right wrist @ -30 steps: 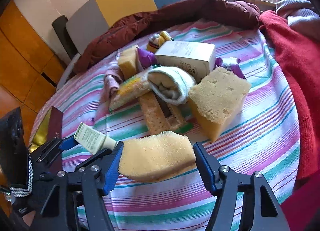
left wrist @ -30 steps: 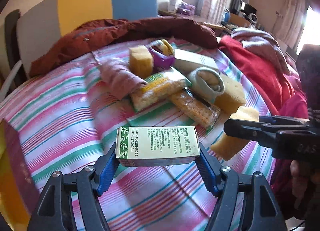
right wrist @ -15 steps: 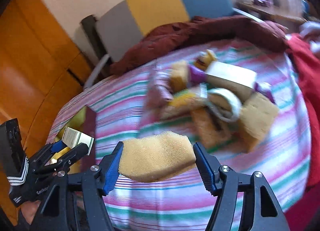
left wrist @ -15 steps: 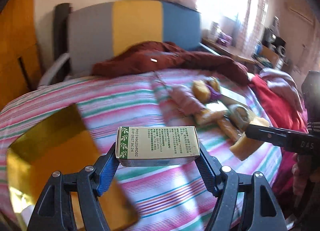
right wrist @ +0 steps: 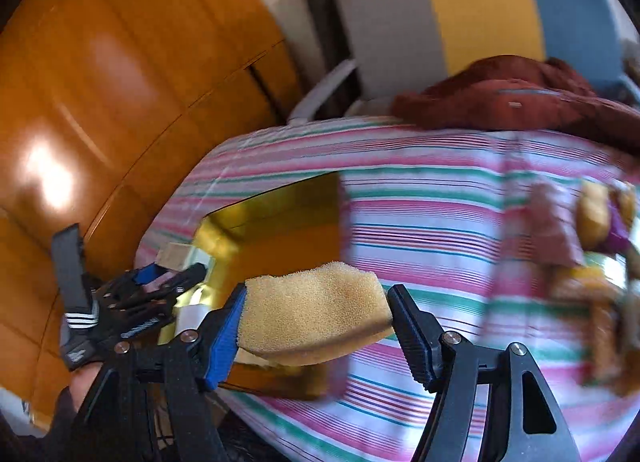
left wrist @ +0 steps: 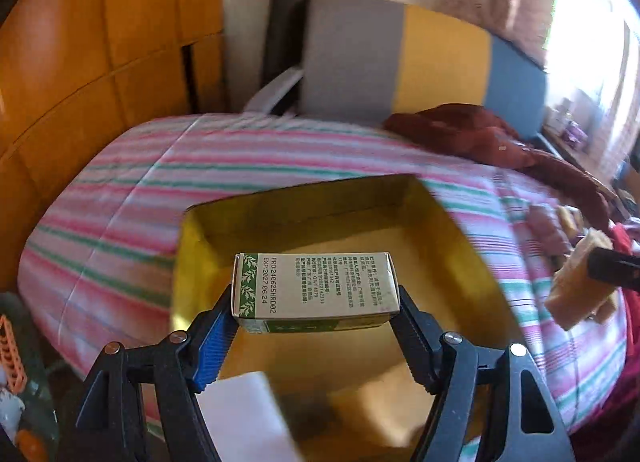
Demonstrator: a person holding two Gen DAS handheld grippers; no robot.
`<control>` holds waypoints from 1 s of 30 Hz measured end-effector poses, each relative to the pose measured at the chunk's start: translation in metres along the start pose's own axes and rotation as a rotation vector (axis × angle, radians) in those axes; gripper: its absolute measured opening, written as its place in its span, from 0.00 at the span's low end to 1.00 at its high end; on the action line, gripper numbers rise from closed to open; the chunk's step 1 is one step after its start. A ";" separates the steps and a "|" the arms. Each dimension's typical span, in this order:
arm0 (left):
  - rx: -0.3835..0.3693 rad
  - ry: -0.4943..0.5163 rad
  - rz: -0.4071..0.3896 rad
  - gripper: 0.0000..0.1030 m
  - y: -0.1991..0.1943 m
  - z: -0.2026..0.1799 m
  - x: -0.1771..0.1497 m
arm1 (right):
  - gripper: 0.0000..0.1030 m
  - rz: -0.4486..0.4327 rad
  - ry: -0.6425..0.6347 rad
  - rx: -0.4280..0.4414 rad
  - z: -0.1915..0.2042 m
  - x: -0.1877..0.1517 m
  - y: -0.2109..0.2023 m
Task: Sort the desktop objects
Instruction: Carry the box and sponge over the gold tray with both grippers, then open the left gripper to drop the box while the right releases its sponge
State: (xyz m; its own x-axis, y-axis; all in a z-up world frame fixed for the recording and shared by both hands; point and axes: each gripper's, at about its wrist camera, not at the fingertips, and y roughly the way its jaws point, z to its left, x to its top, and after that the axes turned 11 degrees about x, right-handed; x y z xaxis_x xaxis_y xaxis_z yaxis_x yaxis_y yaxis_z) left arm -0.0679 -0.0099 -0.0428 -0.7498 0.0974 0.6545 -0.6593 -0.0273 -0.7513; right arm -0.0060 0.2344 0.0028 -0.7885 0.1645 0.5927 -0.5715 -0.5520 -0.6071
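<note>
My left gripper [left wrist: 316, 326] is shut on a small beige and green carton [left wrist: 316, 288] and holds it above an open gold box [left wrist: 304, 213] on the striped bedspread. My right gripper [right wrist: 316, 322] is shut on a yellow sponge [right wrist: 312, 314], held above the box's right edge [right wrist: 280, 197]. The sponge also shows at the right of the left wrist view [left wrist: 580, 286]. The left gripper with the carton shows at the left of the right wrist view [right wrist: 168, 270]. A white block [left wrist: 244, 414] and a yellow sponge-like piece [left wrist: 360, 410] lie in the box.
A blurred pile of sponges, packets and cloth [right wrist: 592, 246] lies far right on the bedspread [left wrist: 120, 213]. A dark red jacket [right wrist: 520, 97] lies at the back by a grey, yellow and blue headboard [left wrist: 400, 61]. An orange wooden cabinet [right wrist: 100, 81] stands left.
Both grippers have swung left from the pile to the gold box, each still holding its object. The box now fills the middle of the left wrist view.
</note>
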 end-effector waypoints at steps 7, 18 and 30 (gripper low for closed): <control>0.016 -0.055 0.059 0.73 0.028 0.026 -0.010 | 0.70 0.098 -0.018 0.068 0.030 0.015 0.069; 0.011 -0.082 0.057 0.82 0.022 0.041 -0.024 | 0.90 0.186 0.098 0.126 0.033 0.012 0.137; 0.061 -0.207 -0.002 0.82 -0.010 0.064 -0.037 | 1.00 0.115 0.024 0.058 0.044 -0.001 0.109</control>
State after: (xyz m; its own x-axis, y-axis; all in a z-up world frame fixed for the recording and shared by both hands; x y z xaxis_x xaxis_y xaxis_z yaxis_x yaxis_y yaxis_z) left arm -0.0374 -0.0768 -0.0540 -0.7395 -0.1084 0.6644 -0.6585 -0.0882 -0.7474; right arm -0.0576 0.1385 -0.0407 -0.8539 0.1166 0.5073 -0.4632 -0.6147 -0.6384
